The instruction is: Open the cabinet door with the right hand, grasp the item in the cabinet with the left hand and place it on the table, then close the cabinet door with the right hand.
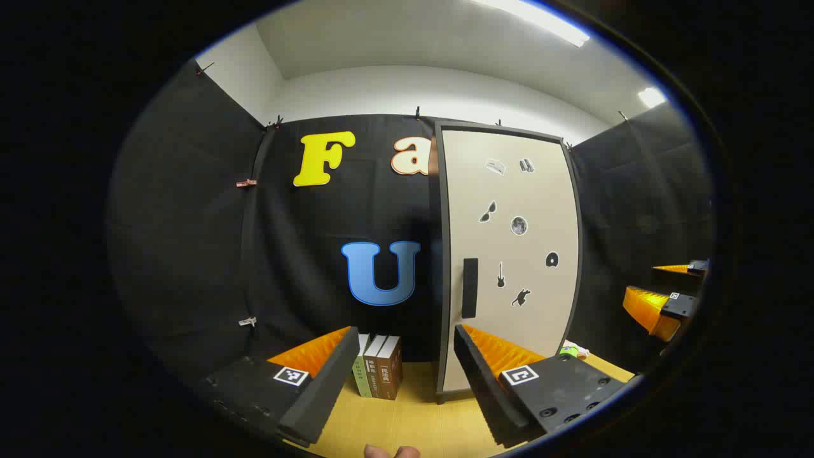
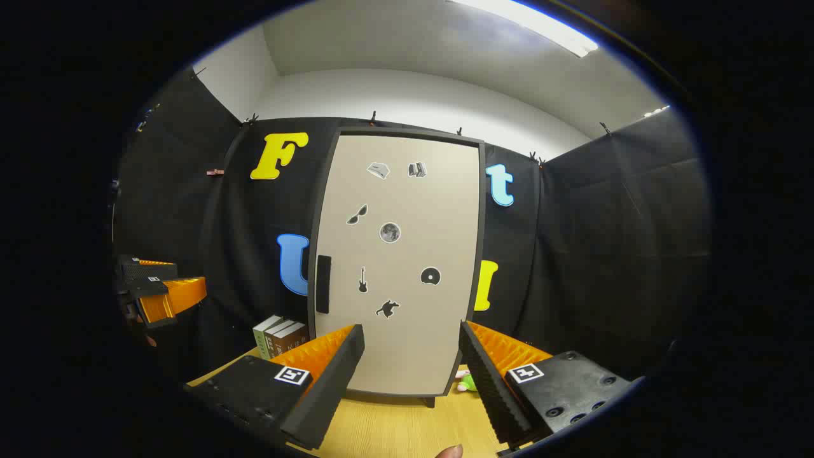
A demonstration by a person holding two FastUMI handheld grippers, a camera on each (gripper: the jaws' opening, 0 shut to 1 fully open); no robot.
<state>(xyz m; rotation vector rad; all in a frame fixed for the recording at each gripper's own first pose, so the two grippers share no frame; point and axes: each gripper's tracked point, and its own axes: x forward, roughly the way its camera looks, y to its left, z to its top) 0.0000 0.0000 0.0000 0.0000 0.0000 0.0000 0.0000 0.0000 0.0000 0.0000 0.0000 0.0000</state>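
A tall cabinet with a beige door stands shut on the wooden table, small stickers scattered over it. Its dark vertical handle sits on the door's left side. My left gripper is open, held back from the cabinet and aimed at its left edge. My right gripper is open too, facing the door's lower middle from a short distance. In the left gripper view the right gripper shows at the far right; in the right gripper view the left gripper shows at the far left. The item inside is hidden.
Three upright books stand left of the cabinet on the yellow wooden table. A small green and white object lies at the cabinet's right foot. Black cloth walls enclose the booth.
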